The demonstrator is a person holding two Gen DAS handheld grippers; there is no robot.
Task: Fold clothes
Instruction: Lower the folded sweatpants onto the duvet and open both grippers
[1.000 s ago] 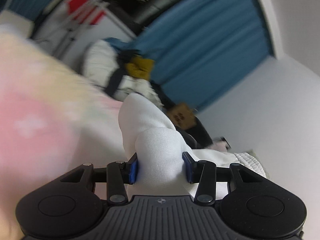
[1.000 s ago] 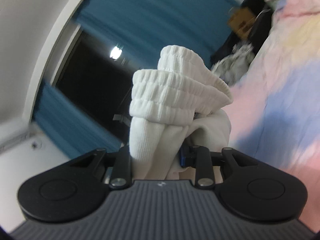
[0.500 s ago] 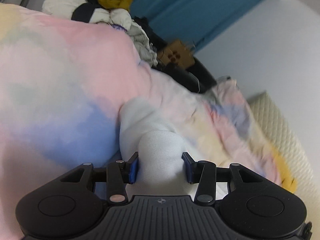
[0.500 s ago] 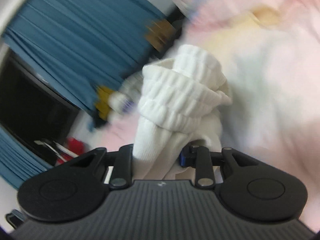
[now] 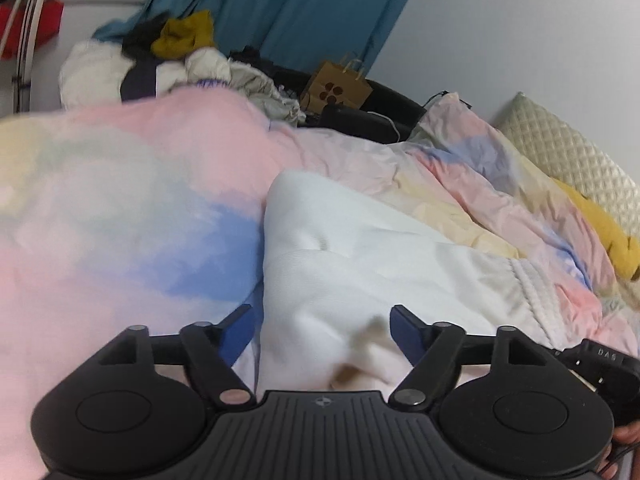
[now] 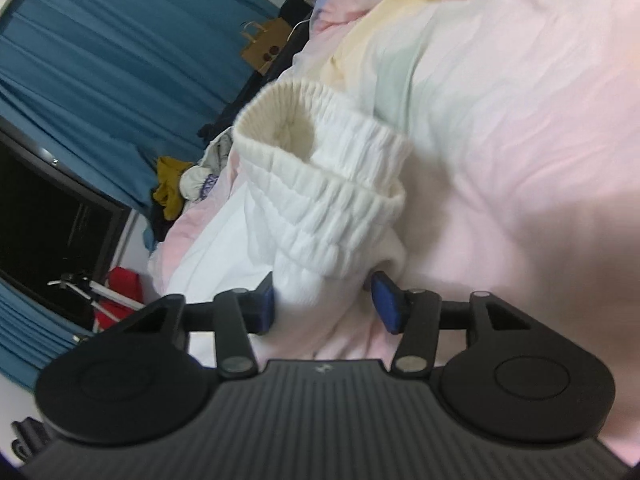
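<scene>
Left wrist view shows the white garment [image 5: 360, 264] lying on the pastel duvet [image 5: 120, 216], stretching from the opening left gripper [image 5: 322, 330] toward two o'clock, while the right gripper [image 6: 324, 300], jaws also opening, releases its ribbed waistband [image 6: 320, 168] at twelve.

Both cameras sit on the grippers, close above the pastel duvet [image 5: 120, 208], looking slightly downward toward the blue curtain [image 5: 304, 12]. Both views share the white garment [image 6: 320, 184], the curtain, and the brown paper bag [image 6: 264, 46] beside it.
</scene>
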